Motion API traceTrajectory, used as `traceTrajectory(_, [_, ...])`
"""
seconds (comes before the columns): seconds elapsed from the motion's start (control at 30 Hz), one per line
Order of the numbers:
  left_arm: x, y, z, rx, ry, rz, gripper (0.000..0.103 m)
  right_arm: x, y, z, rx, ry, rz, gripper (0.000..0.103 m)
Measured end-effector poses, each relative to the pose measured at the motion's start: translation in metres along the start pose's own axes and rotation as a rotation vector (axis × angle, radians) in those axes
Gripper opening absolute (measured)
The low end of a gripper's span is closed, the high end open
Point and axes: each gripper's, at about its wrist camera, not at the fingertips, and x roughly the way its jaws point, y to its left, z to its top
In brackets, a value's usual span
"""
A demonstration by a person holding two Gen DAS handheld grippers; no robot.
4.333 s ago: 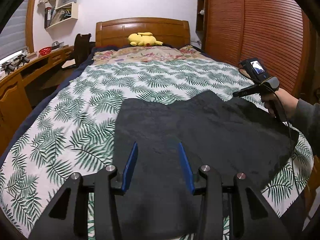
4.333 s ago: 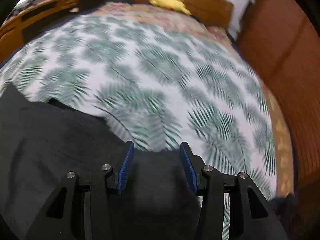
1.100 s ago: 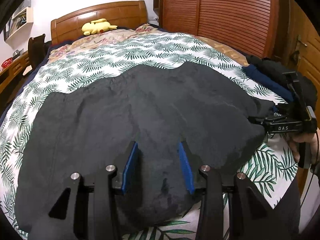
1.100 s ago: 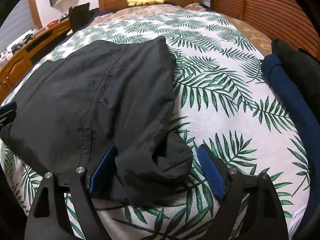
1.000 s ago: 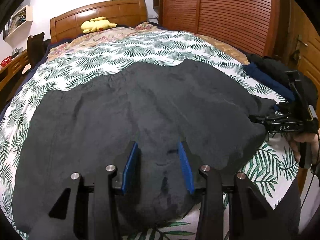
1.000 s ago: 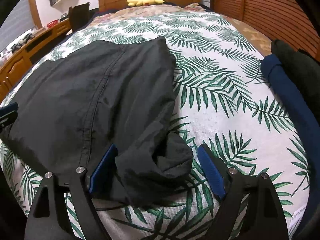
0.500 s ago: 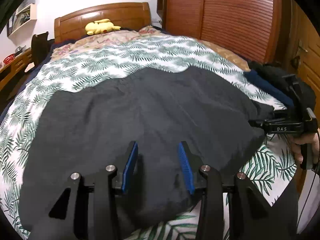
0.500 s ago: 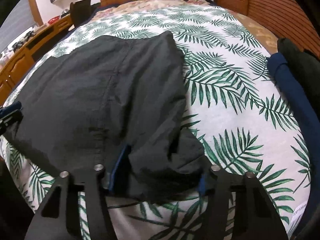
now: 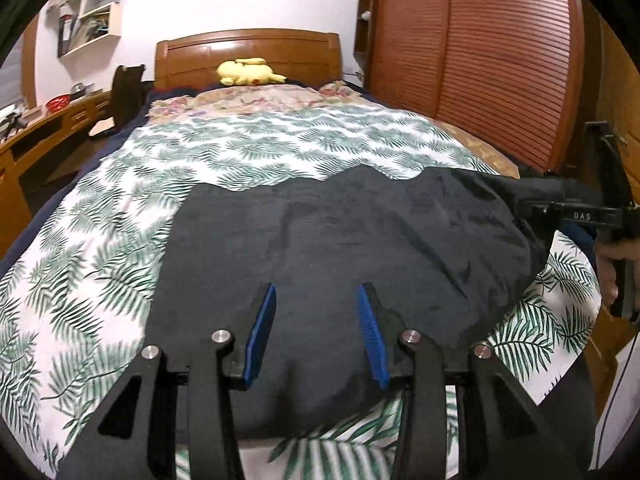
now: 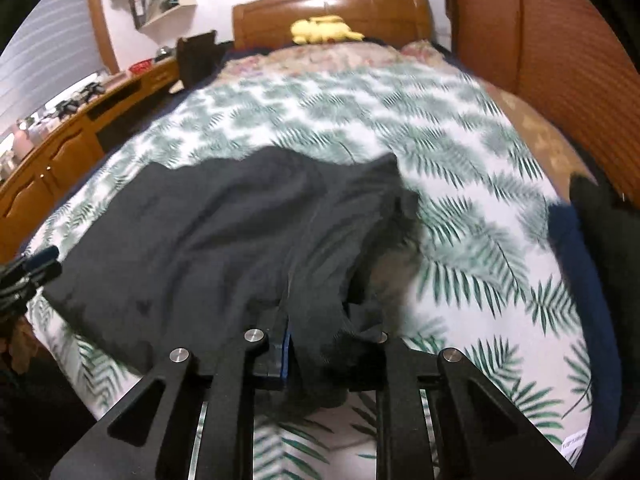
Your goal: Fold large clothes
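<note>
Black garment (image 9: 340, 240) lies spread on the leaf-print bed (image 9: 120, 208), its near edge between the left tool's (image 9: 316, 330) parted blue pads, whose grip I cannot tell. To its right, the right tool (image 10: 320, 344) has just been closing and pinches the bunched corner.

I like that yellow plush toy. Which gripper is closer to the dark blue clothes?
Right. The right gripper grips the black garment beside the dark blue clothes; the left gripper is across the garment.
</note>
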Motion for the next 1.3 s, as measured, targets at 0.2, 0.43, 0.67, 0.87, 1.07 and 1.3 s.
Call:
traceTrajectory(0.2, [-0.017, 0.020, -0.006, -0.029, -0.030, 0.018, 0.041, -0.001, 0.034, 0.017, -0.044, -0.037, 0.032, 0.015])
traceTrajectory(0.43, [-0.026, 0.030, -0.003, -0.051, -0.055, 0.020, 0.041, -0.002, 0.069, 0.036, -0.107, -0.057, 0.059, 0.014])
traceTrajectory(0.67, [-0.030, 0.033, -0.002, -0.055, -0.063, 0.031, 0.041, 0.003, 0.116, 0.057, -0.209, -0.074, 0.112, 0.012])
traceTrajectory(0.87, [-0.040, 0.048, -0.006, -0.067, -0.072, 0.062, 0.041, 0.018, 0.182, 0.080, -0.317, -0.086, 0.197, 0.011])
traceTrajectory(1.07, [-0.051, 0.075, -0.014, -0.115, -0.078, 0.099, 0.041, 0.037, 0.251, 0.079, -0.377, -0.053, 0.327, 0.011])
traceTrajectory(1.3, [-0.052, 0.089, -0.020, -0.148, -0.074, 0.107, 0.041, 0.056, 0.265, 0.060, -0.385, 0.054, 0.400, 0.053])
